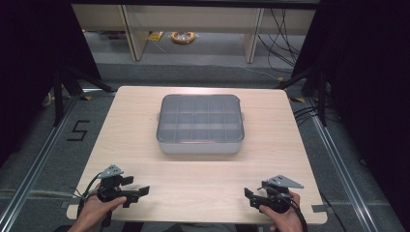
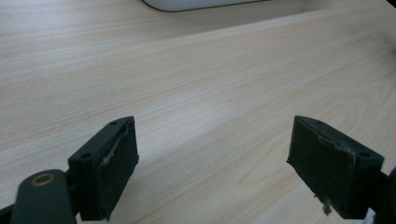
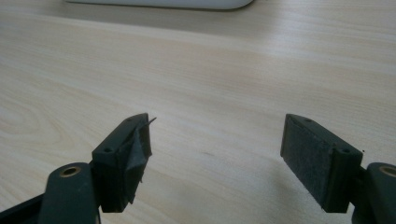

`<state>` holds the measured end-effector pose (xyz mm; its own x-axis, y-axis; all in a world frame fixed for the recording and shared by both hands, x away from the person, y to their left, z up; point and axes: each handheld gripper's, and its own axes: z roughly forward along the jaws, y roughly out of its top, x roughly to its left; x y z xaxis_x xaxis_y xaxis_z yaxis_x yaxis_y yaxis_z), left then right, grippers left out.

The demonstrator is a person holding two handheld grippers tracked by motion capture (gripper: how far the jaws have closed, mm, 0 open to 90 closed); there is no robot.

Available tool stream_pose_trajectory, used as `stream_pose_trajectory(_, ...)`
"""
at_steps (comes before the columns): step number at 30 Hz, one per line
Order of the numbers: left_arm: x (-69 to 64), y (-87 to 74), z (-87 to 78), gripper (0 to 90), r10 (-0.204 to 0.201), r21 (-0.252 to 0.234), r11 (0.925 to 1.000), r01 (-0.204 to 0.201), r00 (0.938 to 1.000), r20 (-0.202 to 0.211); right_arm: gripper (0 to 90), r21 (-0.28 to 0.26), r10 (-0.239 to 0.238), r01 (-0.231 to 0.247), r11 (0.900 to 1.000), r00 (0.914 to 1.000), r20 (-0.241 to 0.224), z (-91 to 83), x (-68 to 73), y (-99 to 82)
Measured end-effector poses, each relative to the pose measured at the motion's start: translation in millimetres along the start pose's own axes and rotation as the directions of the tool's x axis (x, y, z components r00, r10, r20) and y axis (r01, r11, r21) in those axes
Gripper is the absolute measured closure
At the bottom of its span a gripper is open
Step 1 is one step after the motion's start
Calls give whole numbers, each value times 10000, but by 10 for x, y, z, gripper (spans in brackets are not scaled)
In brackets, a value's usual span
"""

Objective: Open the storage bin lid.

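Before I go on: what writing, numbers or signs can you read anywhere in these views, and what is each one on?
"5": black tape strips forming the digit on the grey floor, left of the wooden table.
Nothing legible on the compartment box with its clear lid, on the left gripper or the right gripper.
The items on the floor behind the table are too small and blurred to read any label.
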<state>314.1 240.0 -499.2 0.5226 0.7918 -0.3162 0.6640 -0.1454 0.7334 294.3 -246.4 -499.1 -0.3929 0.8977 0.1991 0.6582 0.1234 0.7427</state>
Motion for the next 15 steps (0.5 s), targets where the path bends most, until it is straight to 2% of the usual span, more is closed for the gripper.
stream_pose_trajectory(1,-1,1,1,159,-1,-17,10000,1,10000,-5,253,241,455,-458,9987,9989,110,-31,32,2)
stream_pose_trajectory(4,-5,-2,7,161,-67,1,10000,67,10000,52,253,67,331,-332,9994,9994,20,-11,9,-4)
stream_pose_trajectory(5,-5,-2,8,161,-62,4,10000,62,10000,52,254,15,149,-149,9999,9999,1,-6,-17,0)
stream_pose_trajectory(6,-2,0,5,162,-43,-3,10000,43,10000,48,254,146,226,-227,9996,9997,25,-20,-23,4)
stream_pose_trajectory(8,0,-1,5,162,-67,-51,10000,67,10000,28,254,-48,247,-248,9997,9997,-12,-4,-31,0)
stream_pose_trajectory(15,9,1,6,162,-136,-28,9999,137,9999,73,255,47,344,-344,9994,9994,-44,-30,-29,8)
